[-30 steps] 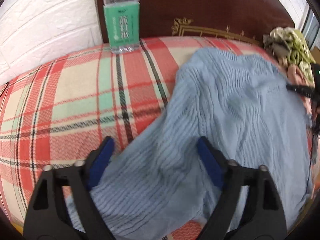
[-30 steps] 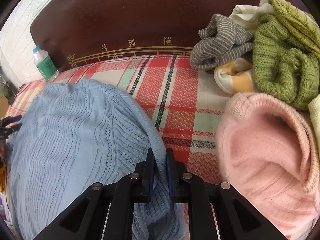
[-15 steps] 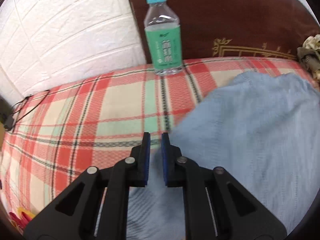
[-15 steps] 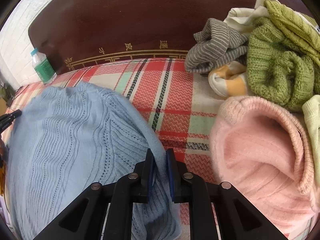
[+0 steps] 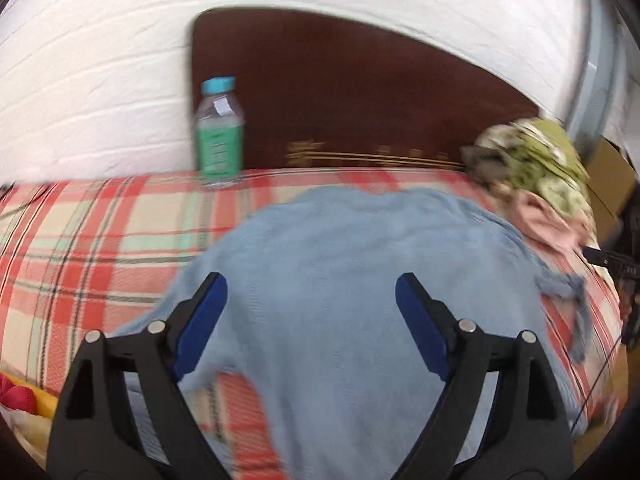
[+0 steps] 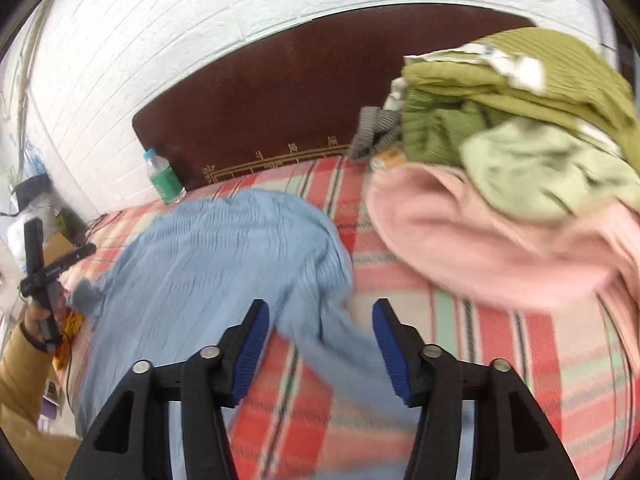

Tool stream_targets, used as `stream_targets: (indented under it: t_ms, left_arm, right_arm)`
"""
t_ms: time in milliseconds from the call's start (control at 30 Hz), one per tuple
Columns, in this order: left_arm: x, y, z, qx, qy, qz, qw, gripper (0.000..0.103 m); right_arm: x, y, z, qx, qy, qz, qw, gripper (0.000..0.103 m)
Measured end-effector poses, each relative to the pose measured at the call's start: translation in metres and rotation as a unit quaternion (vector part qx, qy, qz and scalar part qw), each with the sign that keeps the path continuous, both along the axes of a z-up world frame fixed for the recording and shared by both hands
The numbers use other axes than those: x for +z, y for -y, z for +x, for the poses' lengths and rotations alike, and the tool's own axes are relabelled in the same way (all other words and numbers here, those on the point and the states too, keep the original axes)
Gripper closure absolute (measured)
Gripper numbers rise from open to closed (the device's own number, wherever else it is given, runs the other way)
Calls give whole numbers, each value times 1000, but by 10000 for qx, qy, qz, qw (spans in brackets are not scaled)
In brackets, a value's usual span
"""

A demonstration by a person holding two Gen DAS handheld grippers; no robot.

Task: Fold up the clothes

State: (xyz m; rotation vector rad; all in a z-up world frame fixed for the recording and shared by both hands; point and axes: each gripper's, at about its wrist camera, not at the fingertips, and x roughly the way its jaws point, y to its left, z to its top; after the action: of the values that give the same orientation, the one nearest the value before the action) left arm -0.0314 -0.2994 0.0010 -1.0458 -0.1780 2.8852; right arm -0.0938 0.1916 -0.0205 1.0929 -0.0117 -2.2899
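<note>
A light blue knit sweater [image 5: 340, 280] lies spread on the red plaid bed cover [image 5: 80, 240]; it also shows in the right wrist view [image 6: 208, 264]. My left gripper [image 5: 312, 308] is open and empty above the sweater's middle. My right gripper [image 6: 318, 336] is open and empty above the sweater's right edge and sleeve. The right gripper shows at the right edge of the left wrist view [image 5: 612, 260], and the left gripper at the left edge of the right wrist view [image 6: 44, 272]. Both views are motion-blurred.
A water bottle [image 5: 219, 136] with a green label stands against the dark wooden headboard [image 5: 360, 100]. A pile of clothes, pink [image 6: 480, 232] and green [image 6: 520, 100], lies at the right of the bed. A white brick wall [image 6: 160, 40] is behind.
Both grippers have opened, let go of the blue sweater and pulled back and up. The sweater now lies on the bed.
</note>
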Motion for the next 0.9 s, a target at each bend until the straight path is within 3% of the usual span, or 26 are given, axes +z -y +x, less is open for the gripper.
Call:
stream_targets:
  t_ms: [67, 167, 300, 467, 533, 600, 633, 667, 700, 800, 900]
  left_arm:
    - [3, -37, 8, -547, -74, 1, 9985, 15]
    - [-1, -91, 14, -1218, -125, 70, 9924, 15]
    - [-21, -162, 8, -1975, 169, 102, 9801, 15]
    - [-33, -232, -2, -2485, 352, 42, 9680, 15]
    - [-35, -249, -6, -2514, 390, 3, 9671, 15]
    - [-36, -260, -8, -2620, 461, 98, 9639, 15]
    - [-37, -262, -9, -2652, 505, 151, 9628, 15]
    - [-38, -264, -9, -2685, 548, 204, 9615, 15]
    - [-39, -267, -9, -2747, 595, 254, 9593, 15]
    - [-44, -271, -9, -2893, 744, 336, 9537, 15]
    - [-44, -273, -9, -3053, 813, 518, 9474, 15]
  right_arm:
    - [-10, -24, 25, -327, 50, 158, 9993, 36]
    - [-25, -58, 62, -808, 134, 372, 9960, 35]
    - [-50, -88, 81, -1167, 454, 56, 9921, 35]
    - [-67, -80, 75, -1092, 463, -120, 9929, 35]
    - [-72, -75, 66, -1083, 481, -163, 9928, 36]
    - [-75, -72, 58, -1064, 484, -166, 9930, 44]
    - [-74, -72, 55, -1061, 430, -159, 9933, 61]
    - [-73, -75, 53, -1041, 481, -250, 9931, 87]
    - [-71, -78, 50, -1021, 532, -340, 9928, 92]
    - [-55, -84, 49, -857, 412, -554, 9939, 93]
    - [-30, -87, 52, -577, 192, -1097, 9921, 93]
